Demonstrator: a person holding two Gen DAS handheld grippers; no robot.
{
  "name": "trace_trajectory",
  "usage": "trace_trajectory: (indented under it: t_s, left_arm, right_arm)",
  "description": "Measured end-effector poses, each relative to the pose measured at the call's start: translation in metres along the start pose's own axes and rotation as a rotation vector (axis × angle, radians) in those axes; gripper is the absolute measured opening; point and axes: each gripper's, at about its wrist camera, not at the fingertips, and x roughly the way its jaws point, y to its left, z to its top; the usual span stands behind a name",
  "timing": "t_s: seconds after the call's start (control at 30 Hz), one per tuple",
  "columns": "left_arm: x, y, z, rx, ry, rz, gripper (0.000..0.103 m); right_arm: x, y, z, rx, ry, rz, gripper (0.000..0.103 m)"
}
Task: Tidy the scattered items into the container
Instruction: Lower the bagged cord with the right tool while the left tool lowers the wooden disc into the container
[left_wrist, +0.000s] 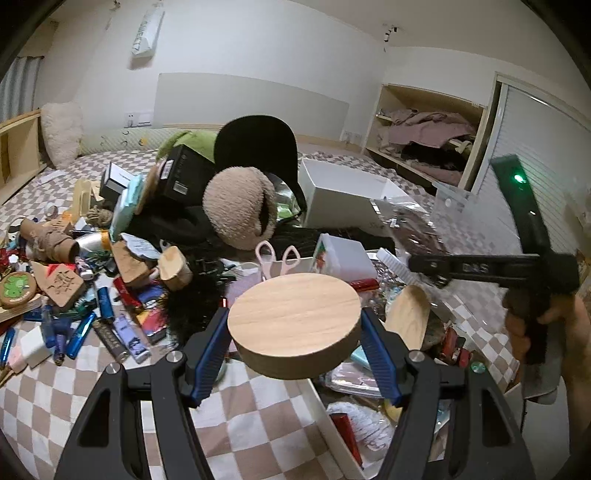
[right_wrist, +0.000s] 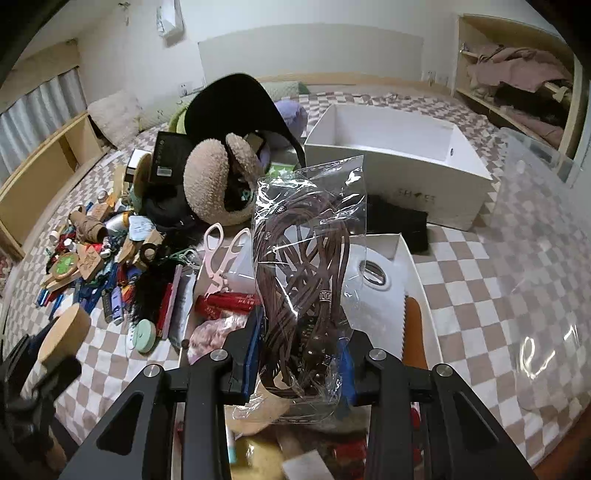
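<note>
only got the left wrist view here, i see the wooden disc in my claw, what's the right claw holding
Observer: The right claw is shut on a clear bag of brown cords.
Operator: is it over the container yet
Observer: Yes, it hangs above the near white box, which already holds a white bottle and red packets.
Operator: the far white box, anything in it
Observer: That far box looks empty inside from the right wrist view.
Operator: does it show my disc
Observer: Yes, the wooden disc shows at its left edge, over the checked cover.
</note>
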Motion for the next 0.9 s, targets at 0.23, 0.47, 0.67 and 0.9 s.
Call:
trace_trajectory:
  t_s: [0.23, 0.47, 0.67, 0.9]
  left_arm:
    - [0.008, -0.002, -0.001, -0.004, 0.012, -0.004, 0.069]
    - [0.011, -0.007, -0.003, 0.002, 0.025, -0.016, 0.069]
    - [0.014, -0.019, -0.004, 0.023, 0.032, -0.035, 0.069]
    - [0.028, -0.041, -0.005, 0.061, 0.063, -0.071, 0.069]
  right_arm:
    - [0.016, 0.000, 0.004, 0.005, 0.046, 0.007, 0.053]
    - [0.002, -0.006, 0.007, 0.052, -0.023, 0.014, 0.084]
    - [-0.008, -0.012, 0.005, 0.056, -0.038, 0.017, 0.084]
    - [-0.027, -0.026, 0.001, 0.080, -0.075, 0.026, 0.084]
